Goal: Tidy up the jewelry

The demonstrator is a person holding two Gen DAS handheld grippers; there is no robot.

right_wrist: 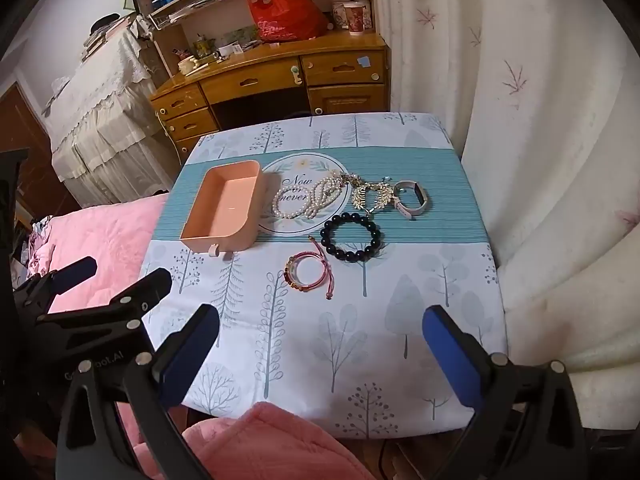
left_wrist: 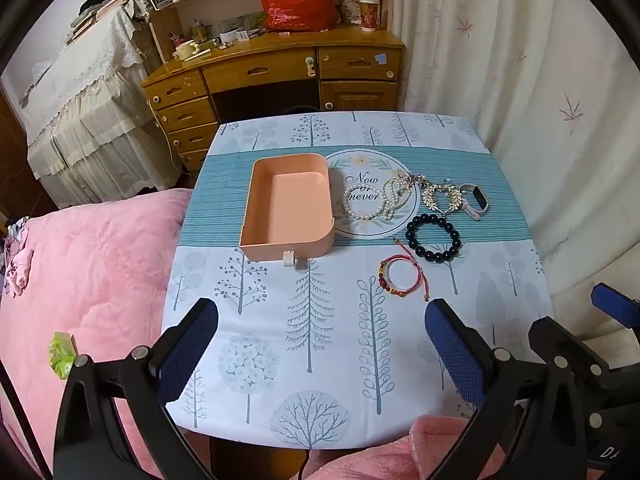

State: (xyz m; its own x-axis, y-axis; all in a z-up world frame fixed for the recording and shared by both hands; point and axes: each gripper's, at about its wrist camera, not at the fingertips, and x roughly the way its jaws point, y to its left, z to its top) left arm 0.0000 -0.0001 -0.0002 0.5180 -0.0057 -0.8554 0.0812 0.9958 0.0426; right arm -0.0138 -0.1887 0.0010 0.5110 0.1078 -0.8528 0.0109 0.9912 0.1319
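The jewelry lies loose on the tabletop (left_wrist: 280, 320): a red cord bracelet (left_wrist: 400, 276) nearest, a dark bead bracelet (left_wrist: 433, 237) behind it, then pearl strands (left_wrist: 376, 200), a gold leaf piece (left_wrist: 440, 198) and a pale watch (left_wrist: 476, 200) in a row. Just left of them sits a peach tray (left_wrist: 288, 204), holding nothing, presumably the place meant for them. The left gripper (left_wrist: 320, 340) and right gripper (right_wrist: 320, 344) hover at the near edge, fingers spread wide and gripping nothing.
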